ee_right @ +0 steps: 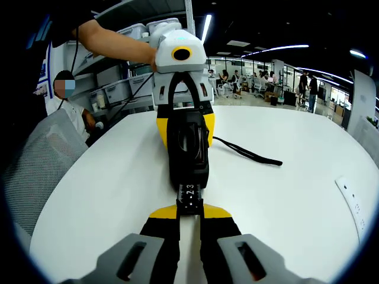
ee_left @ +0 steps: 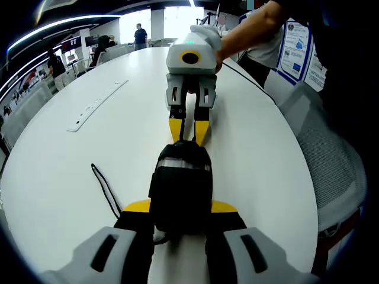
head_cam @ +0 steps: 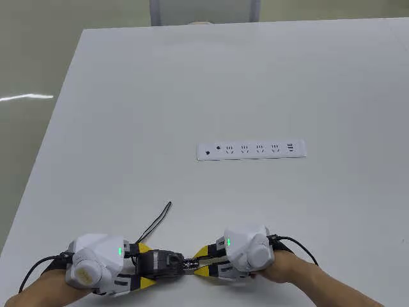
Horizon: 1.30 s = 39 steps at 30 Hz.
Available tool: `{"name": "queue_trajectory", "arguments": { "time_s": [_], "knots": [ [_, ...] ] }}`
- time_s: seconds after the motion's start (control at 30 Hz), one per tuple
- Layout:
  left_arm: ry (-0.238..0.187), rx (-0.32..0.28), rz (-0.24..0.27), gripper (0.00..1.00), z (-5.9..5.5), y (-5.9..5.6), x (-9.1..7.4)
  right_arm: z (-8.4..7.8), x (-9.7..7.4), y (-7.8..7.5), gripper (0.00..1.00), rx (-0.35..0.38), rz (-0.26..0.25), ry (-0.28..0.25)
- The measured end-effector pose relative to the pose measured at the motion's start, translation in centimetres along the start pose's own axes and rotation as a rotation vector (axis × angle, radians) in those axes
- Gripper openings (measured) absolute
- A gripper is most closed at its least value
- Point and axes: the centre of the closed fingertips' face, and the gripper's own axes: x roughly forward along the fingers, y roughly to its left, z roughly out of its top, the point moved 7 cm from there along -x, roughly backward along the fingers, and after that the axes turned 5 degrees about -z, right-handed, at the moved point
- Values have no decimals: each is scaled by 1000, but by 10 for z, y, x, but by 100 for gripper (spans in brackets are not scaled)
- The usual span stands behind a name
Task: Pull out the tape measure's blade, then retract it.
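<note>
A black tape measure (head_cam: 161,262) lies on the white table (head_cam: 211,96) near the front edge, its black wrist strap (head_cam: 155,222) trailing away. My left gripper (head_cam: 143,265) is shut on the case (ee_left: 180,186) from the left. My right gripper (head_cam: 202,261) faces it from the right, shut on the tip of the blade (ee_right: 190,197), which shows printed numbers and sticks only a short way out of the case (ee_right: 188,145). In the left gripper view the right gripper (ee_left: 189,131) sits just beyond the case.
A white power strip (head_cam: 250,150) lies across the middle of the table. A chair (head_cam: 204,11) stands at the far edge. In the right gripper view the strap (ee_right: 247,154) runs right and people stand in the office beyond.
</note>
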Motion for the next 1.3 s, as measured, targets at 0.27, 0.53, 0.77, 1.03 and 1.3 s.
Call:
{"name": "queue_trajectory", "arguments": {
  "time_s": [0.27,0.53,0.77,1.03,1.3],
  "knots": [
    [-1,-2,-1,29,0,0,0,-2,-4,0,10,1,0,1],
    [1,-2,-1,29,0,-1,0,-4,-7,-1,10,6,0,1],
    [3,-3,0,29,0,-1,1,-6,-12,-1,10,7,-1,4],
    [3,-3,0,29,2,-1,1,-8,-18,-1,10,12,-2,5],
    [4,-3,-1,29,2,-1,1,-11,-21,-2,10,13,-1,7]
  ]
}}
